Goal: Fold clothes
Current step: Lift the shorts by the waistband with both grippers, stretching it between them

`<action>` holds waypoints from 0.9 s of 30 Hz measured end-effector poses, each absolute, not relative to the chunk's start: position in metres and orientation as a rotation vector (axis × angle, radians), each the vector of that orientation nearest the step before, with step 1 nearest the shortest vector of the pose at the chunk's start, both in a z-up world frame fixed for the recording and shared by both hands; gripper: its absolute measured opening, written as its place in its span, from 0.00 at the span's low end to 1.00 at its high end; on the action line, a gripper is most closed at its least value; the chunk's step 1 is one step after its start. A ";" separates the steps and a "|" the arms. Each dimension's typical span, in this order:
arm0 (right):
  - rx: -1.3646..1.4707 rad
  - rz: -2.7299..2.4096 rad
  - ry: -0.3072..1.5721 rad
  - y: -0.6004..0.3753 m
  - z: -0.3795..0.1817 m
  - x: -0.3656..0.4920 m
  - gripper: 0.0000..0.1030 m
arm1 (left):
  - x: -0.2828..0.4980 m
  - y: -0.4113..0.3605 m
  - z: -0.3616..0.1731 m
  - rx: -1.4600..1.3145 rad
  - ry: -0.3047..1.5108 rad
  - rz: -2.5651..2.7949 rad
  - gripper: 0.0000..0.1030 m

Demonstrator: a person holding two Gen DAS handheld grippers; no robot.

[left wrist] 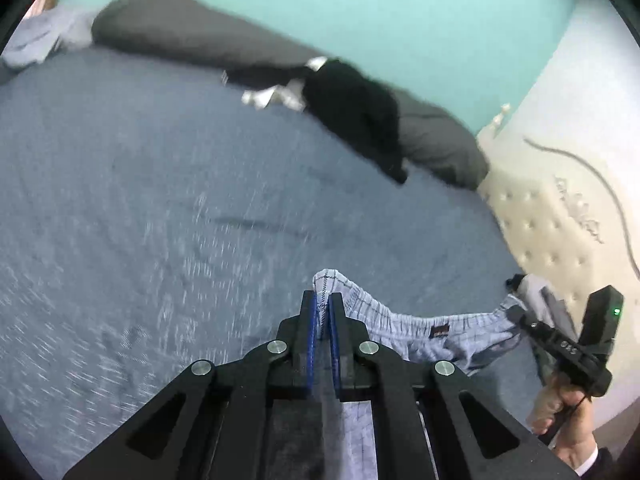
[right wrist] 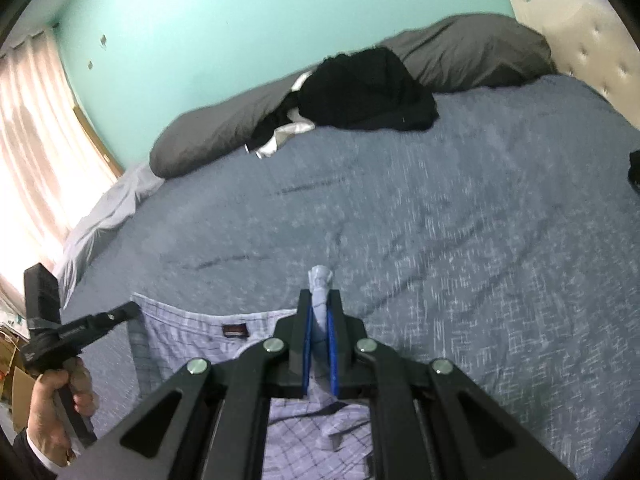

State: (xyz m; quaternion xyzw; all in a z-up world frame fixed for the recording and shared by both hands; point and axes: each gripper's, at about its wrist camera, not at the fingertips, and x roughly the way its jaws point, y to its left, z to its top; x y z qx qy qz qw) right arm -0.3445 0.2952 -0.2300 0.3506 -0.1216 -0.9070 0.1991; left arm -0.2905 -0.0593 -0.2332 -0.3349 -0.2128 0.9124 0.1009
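Observation:
A pair of light blue plaid boxer shorts (left wrist: 404,320) hangs stretched between my two grippers above the blue bed cover (left wrist: 160,200). My left gripper (left wrist: 324,300) is shut on one end of the waistband. My right gripper (right wrist: 320,300) is shut on the other end, with a bunch of cloth poking out past the tips. The shorts (right wrist: 192,332) show a small dark label at the waistband. The right gripper shows at the right in the left wrist view (left wrist: 516,312), and the left gripper shows at the left in the right wrist view (right wrist: 132,310).
A black garment pile (right wrist: 372,92) with white pieces lies at the far side of the bed, against long grey pillows (right wrist: 472,52). A cream tufted headboard (left wrist: 560,208) stands at the right. A light sheet (right wrist: 104,216) and a curtained window are at the left.

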 end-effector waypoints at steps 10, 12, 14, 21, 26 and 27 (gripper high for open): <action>0.831 -2.548 -0.303 0.296 -0.153 -0.300 0.06 | -0.239 -0.068 -0.156 -0.811 -0.566 2.761 0.06; 0.802 -2.550 -0.293 0.298 -0.138 -0.291 0.06 | -0.229 -0.073 -0.137 -0.778 -0.556 2.779 0.06; 0.771 -2.543 -0.289 0.297 -0.122 -0.281 0.06 | -0.221 -0.075 -0.118 -0.746 -0.532 2.795 0.06; 0.696 -2.522 -0.231 0.286 -0.077 -0.250 0.06 | -0.189 -0.081 -0.071 -0.666 -0.457 2.846 0.06; 0.645 -2.507 -0.213 0.282 -0.055 -0.228 0.06 | -0.166 -0.085 -0.057 -0.653 -0.440 2.865 0.06; 0.640 -2.502 -0.208 0.280 -0.052 -0.224 0.06 | -0.161 -0.086 -0.055 -0.651 -0.435 2.868 0.06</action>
